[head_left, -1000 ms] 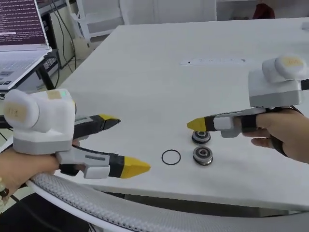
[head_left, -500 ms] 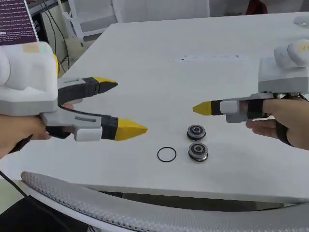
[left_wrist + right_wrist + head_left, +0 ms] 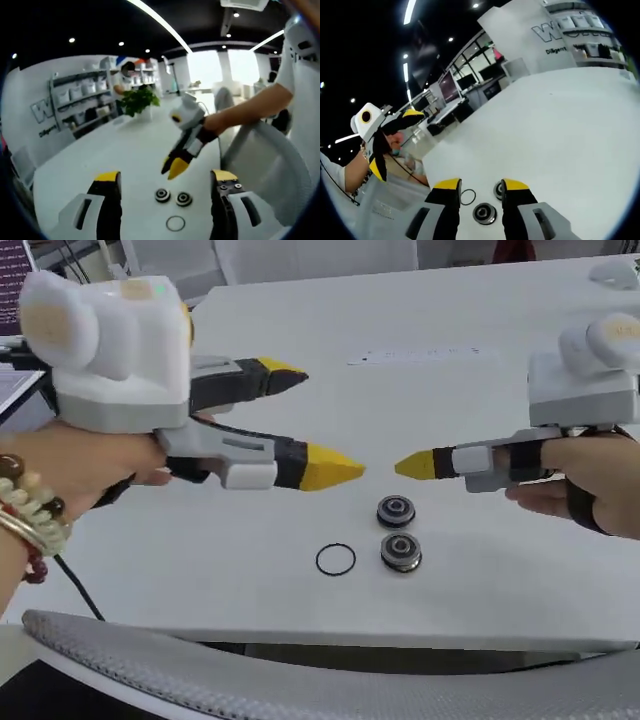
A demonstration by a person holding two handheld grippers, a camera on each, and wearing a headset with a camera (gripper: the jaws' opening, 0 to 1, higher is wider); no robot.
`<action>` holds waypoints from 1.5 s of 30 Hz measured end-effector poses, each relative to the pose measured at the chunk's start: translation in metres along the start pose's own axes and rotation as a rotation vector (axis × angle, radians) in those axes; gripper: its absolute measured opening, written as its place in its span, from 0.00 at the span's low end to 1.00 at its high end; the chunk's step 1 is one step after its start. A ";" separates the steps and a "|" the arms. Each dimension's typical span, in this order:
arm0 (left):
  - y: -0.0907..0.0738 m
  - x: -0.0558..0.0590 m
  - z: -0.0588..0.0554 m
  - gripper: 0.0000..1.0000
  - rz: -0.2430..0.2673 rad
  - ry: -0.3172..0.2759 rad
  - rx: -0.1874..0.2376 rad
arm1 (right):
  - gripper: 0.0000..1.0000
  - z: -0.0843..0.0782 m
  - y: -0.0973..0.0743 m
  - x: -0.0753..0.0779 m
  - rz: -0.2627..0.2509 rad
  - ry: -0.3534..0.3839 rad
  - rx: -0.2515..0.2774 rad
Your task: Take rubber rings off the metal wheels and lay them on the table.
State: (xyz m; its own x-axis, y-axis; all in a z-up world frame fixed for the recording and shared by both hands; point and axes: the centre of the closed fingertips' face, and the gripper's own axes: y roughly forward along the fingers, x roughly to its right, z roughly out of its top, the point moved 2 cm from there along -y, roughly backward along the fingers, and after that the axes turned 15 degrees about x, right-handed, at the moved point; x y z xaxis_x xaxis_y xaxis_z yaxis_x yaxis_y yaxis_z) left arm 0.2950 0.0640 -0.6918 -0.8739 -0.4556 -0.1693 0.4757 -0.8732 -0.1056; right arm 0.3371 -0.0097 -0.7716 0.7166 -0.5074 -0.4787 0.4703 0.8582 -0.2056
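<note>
1. Your left gripper (image 3: 315, 422) hovers above the tabletop (image 3: 480, 400). Its fingers (image 3: 107, 200) are spread wide apart and hold nothing.
2. Your right gripper (image 3: 415, 465) hangs over the tabletop opposite it. Its fingers (image 3: 516, 196) stand a narrow gap apart and are also empty.
3. In the head view the yellow tips of the two grippers point at each other, near but not touching.
4. The far wheel (image 3: 396, 511) and the near wheel (image 3: 401, 551) lie flat just beside each other, below the gap between those tips.
5. One rubber ring (image 3: 335, 560) lies loose and flat on the tabletop. It is just to your left of the near wheel and apart from it.
6. Each wheel shows a dark outer band, but you cannot tell whether that is a ring.
</note>
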 end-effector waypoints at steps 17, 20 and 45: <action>0.020 0.019 -0.049 0.56 -0.123 -0.036 -0.090 | 0.24 -0.034 -0.007 -0.003 0.112 -0.169 -0.189; 0.019 0.016 -0.050 0.55 -0.127 -0.036 -0.080 | 0.23 -0.032 -0.010 -0.010 0.165 -0.188 -0.185; 0.052 0.037 -0.102 0.32 -0.281 -0.067 -0.097 | 0.21 -0.078 -0.018 0.016 0.229 -0.343 -0.231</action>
State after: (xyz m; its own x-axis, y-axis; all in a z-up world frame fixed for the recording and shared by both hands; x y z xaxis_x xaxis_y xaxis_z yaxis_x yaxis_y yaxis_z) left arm 0.2974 0.0193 -0.8039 -0.9757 -0.2119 -0.0557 0.2190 -0.9477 -0.2323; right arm 0.3000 -0.0276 -0.8420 0.9355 -0.2659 -0.2324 0.1812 0.9263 -0.3303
